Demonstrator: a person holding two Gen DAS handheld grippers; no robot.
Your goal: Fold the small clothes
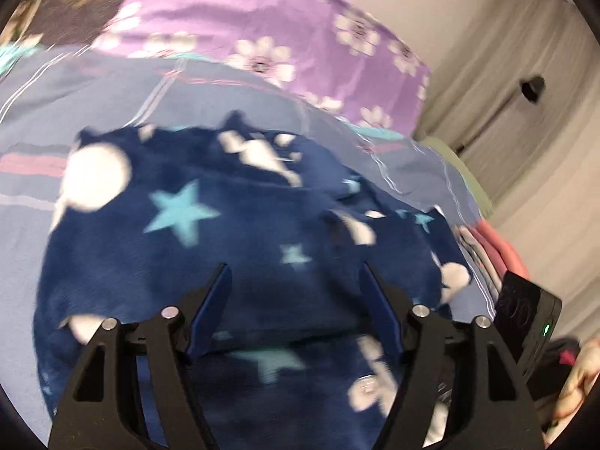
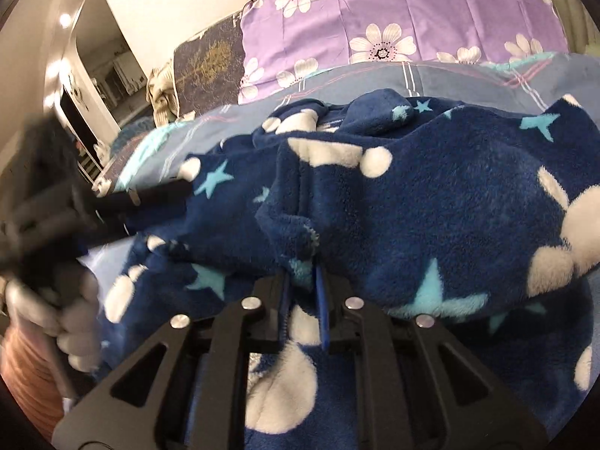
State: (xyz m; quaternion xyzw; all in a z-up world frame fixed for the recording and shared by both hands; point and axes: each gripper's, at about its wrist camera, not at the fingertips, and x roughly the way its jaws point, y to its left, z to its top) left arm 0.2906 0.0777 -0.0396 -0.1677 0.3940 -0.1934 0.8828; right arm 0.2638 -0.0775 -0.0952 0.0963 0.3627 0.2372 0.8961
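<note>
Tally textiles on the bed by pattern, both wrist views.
Navy fleece garment with stars and white blobs: 1
Purple floral pillow: 1
Dark pillow with gold print: 1
Blue striped bedsheet: 1
Pink folded cloth at the bed edge: 1
Total: 5

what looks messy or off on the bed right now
The navy fleece garment with stars and white spots is not flat: one layer is flopped over in a bunched, uneven fold, its edge caught in the right tool.
</note>
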